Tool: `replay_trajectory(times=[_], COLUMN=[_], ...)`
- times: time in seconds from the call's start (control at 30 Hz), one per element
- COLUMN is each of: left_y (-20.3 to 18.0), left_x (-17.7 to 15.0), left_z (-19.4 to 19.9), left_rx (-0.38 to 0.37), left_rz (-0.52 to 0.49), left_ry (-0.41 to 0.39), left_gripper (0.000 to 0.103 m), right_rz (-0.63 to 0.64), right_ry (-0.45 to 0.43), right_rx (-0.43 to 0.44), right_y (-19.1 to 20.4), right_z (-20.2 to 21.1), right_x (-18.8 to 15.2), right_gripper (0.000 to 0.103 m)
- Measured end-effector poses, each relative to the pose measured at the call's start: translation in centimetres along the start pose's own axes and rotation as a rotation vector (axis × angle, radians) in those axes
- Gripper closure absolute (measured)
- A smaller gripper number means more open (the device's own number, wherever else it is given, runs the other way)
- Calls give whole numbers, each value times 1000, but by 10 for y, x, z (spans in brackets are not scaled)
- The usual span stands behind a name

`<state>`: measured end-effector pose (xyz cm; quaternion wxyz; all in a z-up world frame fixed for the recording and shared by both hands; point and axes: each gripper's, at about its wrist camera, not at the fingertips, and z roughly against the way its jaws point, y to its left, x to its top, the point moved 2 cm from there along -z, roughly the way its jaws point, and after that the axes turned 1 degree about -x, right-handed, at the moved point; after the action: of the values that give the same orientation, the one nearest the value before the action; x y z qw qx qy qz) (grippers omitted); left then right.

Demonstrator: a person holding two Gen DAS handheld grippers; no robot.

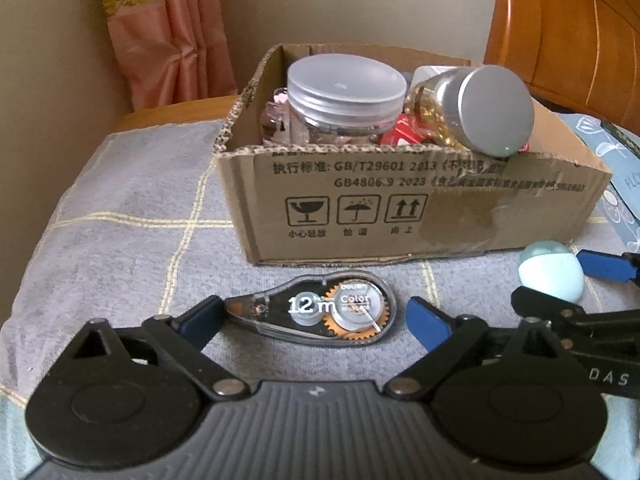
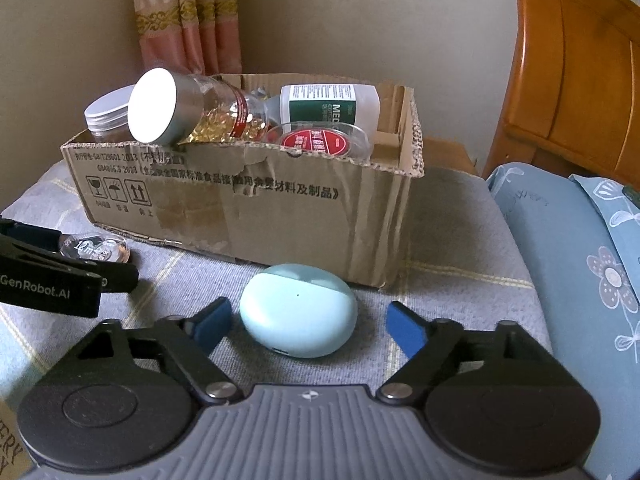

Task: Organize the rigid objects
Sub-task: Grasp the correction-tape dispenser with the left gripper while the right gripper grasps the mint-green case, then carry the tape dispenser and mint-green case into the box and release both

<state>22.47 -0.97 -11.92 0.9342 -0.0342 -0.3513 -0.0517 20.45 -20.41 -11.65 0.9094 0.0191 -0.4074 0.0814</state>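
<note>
Both cameras sit low over the grey checked bedcover (image 1: 120, 216), close to the cardboard box (image 1: 400, 208), facing its printed front wall. Left wrist view looks at the box's left half, square-on. Right wrist view sits further right, angled toward the box's (image 2: 240, 196) right corner. Shared: box, jars inside, curtain (image 2: 188, 16) behind the box, wooden headboard (image 1: 568, 32) right of the box.

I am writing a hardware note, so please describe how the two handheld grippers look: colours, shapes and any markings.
The left gripper and the right gripper look alike: a grey ribbed body, two round black discs, and black linkage arms with silver pivot pins. The jaws end in blue pads. A small star-like mark sits on the grey body. White lettering "GenRobot.AI" shows on the left gripper's black side, and "DAS" on the right one's. No cables or sleeves are visible.
</note>
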Motion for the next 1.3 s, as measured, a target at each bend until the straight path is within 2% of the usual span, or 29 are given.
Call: replay_trajectory(times=[0.2,0.4,0.8,1.07,1.3], left_y=[-1,2,1,4,3], left_x=[-2,1,0,5,46], left_z=[4,5,27,60,95], left_rx=[2,-19,-22,-110,-221], left_rz=[-5,-26,-158,-236,-281], left_ry=[-8,9,-8,3,-12], left_gripper=[13,13,13,14,14], right_rz=[25,40,81,135,180], right_ry=[-3,10,33,68,41], right_rx=[14,19,43,102,159], right_y=[3,3,0,-1,-4], right_z=[3,4,25,46,71], right_x=[2,3,0,6,34], right_gripper=[36,37,37,37,37])
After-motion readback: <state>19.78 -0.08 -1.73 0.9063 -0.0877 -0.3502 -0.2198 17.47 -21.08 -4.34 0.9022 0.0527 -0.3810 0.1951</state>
